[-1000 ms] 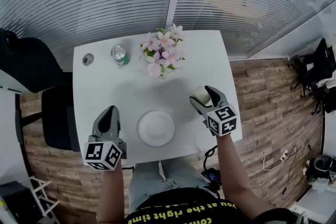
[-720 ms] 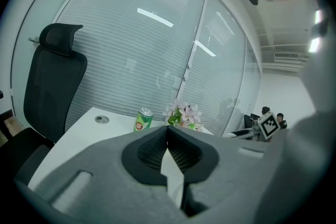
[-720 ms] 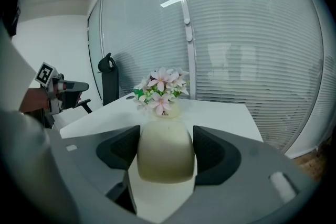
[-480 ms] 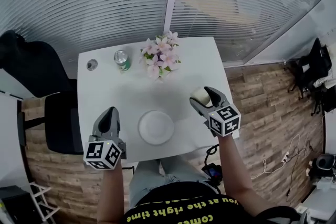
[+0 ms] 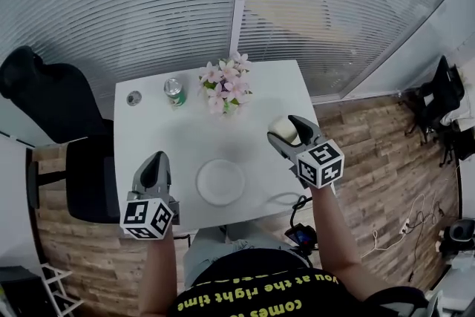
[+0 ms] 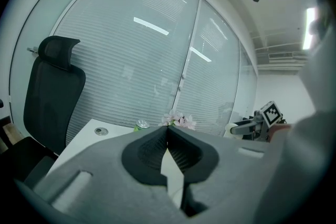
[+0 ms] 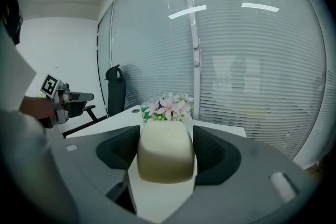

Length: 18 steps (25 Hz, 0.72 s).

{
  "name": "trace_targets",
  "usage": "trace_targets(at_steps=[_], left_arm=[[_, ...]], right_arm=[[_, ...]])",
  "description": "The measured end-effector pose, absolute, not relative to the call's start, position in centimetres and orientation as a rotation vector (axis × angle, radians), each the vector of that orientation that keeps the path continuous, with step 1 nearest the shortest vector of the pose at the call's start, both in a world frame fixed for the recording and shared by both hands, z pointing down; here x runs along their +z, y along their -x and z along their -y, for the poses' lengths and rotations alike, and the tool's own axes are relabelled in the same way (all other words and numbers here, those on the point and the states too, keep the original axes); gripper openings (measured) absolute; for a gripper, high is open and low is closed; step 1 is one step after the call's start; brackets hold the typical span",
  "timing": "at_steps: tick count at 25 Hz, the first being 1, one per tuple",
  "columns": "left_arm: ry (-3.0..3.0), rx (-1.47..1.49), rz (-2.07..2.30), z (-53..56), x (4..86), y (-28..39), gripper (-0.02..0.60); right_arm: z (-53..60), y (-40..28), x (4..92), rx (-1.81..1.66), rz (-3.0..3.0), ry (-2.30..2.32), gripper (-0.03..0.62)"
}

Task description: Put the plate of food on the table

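Two grippers flank the work. My left gripper [image 5: 154, 162] hovers at the near edge of the white square table [image 5: 148, 134], jaws pressed together on nothing, parked clear, I judge. Between them the round white plate [image 5: 220, 182] sits bare on the table. My right gripper [image 5: 289, 134] is clamped on a pale cream dome-shaped bun [image 7: 164, 155], held just beside the plate, presumably to load it.

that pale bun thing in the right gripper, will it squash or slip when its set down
The bun looks matte and doughy, so probably soft and light; a hard squeeze might dent it. Held between the ribbed pads of the right gripper, it seems unlikely to slip. Its domed shape could let it roll if set down tilted.
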<state>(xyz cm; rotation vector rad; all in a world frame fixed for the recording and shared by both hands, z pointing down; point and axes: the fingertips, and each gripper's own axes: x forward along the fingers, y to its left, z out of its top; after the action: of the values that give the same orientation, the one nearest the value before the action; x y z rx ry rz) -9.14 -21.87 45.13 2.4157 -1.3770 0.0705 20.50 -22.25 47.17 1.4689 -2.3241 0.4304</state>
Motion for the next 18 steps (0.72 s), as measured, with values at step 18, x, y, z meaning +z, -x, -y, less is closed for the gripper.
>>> trace_targets(at_steps=[18], left_arm=[[-2.410, 0.015, 1.447, 19.7, 42.6, 10.6, 0.001]], right_arm=[[21.1, -19.4, 41.0, 0.381, 2.451, -1.492, 0.325]])
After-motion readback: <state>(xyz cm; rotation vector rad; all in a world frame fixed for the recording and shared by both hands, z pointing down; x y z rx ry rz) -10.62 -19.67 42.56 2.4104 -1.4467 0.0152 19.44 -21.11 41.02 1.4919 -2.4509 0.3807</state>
